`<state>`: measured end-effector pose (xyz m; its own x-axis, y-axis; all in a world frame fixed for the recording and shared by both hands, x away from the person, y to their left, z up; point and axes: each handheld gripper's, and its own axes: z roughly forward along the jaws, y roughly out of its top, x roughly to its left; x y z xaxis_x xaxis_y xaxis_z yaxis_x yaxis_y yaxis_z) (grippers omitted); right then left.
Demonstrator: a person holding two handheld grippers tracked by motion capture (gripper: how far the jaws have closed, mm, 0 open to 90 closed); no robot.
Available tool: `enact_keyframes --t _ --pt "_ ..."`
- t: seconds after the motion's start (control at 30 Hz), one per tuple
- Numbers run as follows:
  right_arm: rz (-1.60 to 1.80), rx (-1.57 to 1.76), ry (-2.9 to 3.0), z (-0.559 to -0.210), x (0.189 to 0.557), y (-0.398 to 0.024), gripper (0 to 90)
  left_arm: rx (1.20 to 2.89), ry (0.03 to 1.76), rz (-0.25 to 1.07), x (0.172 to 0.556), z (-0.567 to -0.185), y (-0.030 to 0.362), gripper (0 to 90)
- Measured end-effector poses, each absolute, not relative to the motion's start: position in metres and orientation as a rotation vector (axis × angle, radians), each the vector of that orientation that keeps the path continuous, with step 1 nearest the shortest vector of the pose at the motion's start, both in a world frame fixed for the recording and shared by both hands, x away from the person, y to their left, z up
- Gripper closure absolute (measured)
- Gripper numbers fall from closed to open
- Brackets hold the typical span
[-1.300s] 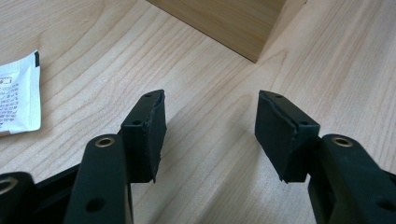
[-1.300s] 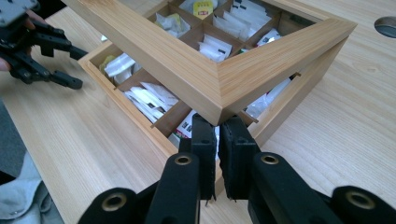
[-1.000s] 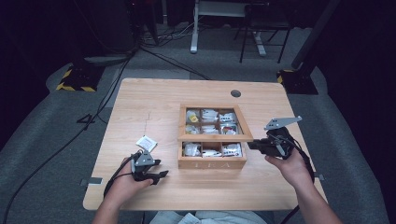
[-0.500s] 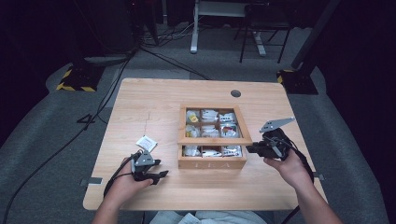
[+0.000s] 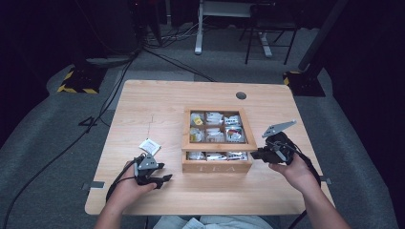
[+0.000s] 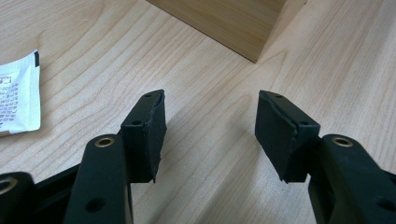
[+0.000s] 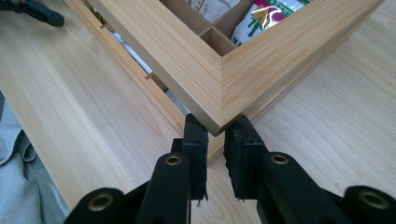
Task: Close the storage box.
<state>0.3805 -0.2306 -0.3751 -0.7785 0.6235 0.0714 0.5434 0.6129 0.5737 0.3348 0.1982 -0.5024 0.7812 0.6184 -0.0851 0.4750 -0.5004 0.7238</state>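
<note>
While my right claw (image 7: 215,140) is hovering at the near right corner of the wooden tea box (image 5: 217,162), I am seeing its jaws standing narrowly apart at the corner of the hinged lid (image 7: 224,88). They have just been easing open, with the corner's tip between them, and I am not gripping it now. The lid is sitting partly raised over the base, a gap showing beneath it. I am judging this box stiff, fairly heavy and smooth-sided, so pads may be slipping on a pointed corner; taking the lid along a flat edge should be holding better. The tea bags (image 5: 215,126) inside are looking light and crinkly. Farther left, my left claw (image 5: 160,175) is resting released on the tabletop (image 5: 157,105), jaws wide with nothing between them, and a loose sachet (image 5: 149,145) is lying just beyond it.
</note>
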Motion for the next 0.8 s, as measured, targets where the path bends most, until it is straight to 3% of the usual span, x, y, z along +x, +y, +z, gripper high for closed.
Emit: enact_keyframes --t 0.8 --pt "0.795 0.973 2.779 -0.3838 0.3838 -0.2268 74.4 2.194 0.805 0.236 0.3349 -0.5024 0.1983 43.9"
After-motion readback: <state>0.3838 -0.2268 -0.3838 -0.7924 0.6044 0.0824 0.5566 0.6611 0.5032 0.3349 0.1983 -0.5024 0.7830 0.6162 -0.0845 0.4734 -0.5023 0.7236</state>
